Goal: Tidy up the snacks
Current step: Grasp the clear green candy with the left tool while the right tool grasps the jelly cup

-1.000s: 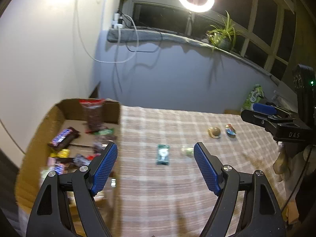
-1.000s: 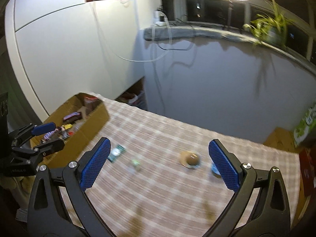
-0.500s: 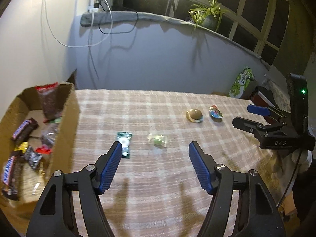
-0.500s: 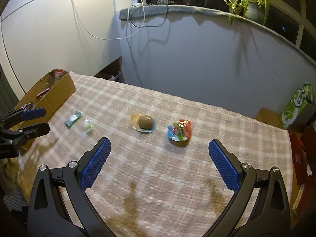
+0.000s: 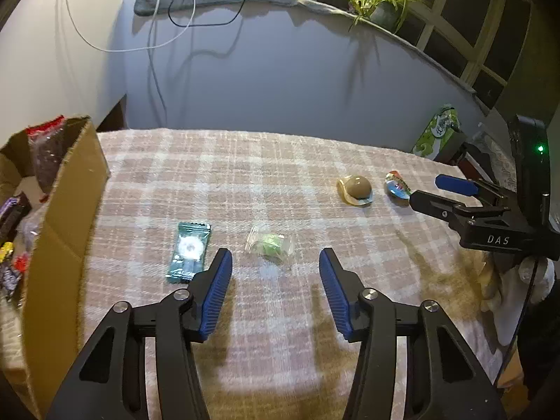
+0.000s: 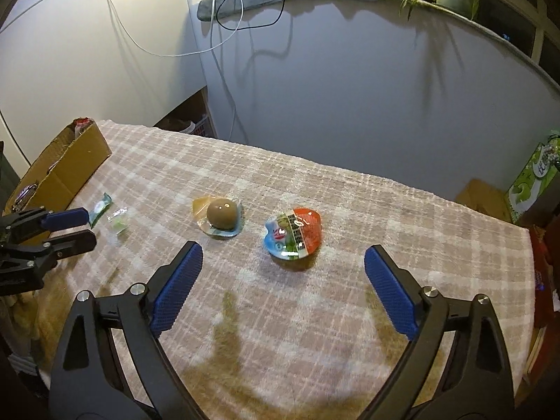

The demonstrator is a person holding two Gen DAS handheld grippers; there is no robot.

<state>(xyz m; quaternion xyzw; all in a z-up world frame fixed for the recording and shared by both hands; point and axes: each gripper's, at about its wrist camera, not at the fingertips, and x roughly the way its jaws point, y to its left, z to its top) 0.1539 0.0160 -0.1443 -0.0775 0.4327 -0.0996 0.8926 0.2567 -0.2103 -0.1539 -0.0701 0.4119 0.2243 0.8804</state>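
Left wrist view: since 1 second ago the left gripper (image 5: 275,267) has been brought down and forward over the desk (image 5: 280,175), so the clear green sweet (image 5: 268,244) is now framed just beyond its tips, where the green packet (image 5: 189,249) was centred before. Its jaws have just been closing; they stand about half open with nothing between them and nothing touched. The cardboard box (image 5: 66,217), already holding snacks, sits at the left edge. A pickup of the sweet is judged to be starting.

Right wrist view: the right gripper (image 6: 283,266) has likewise been lowered, and the red and blue jelly cup (image 6: 293,233) now lies just ahead of its tips, with the brown jelly cup (image 6: 221,215) to its left. Its jaws have just been narrowed slightly but remain wide open and empty. All 4 loose snacks are still outside the box.
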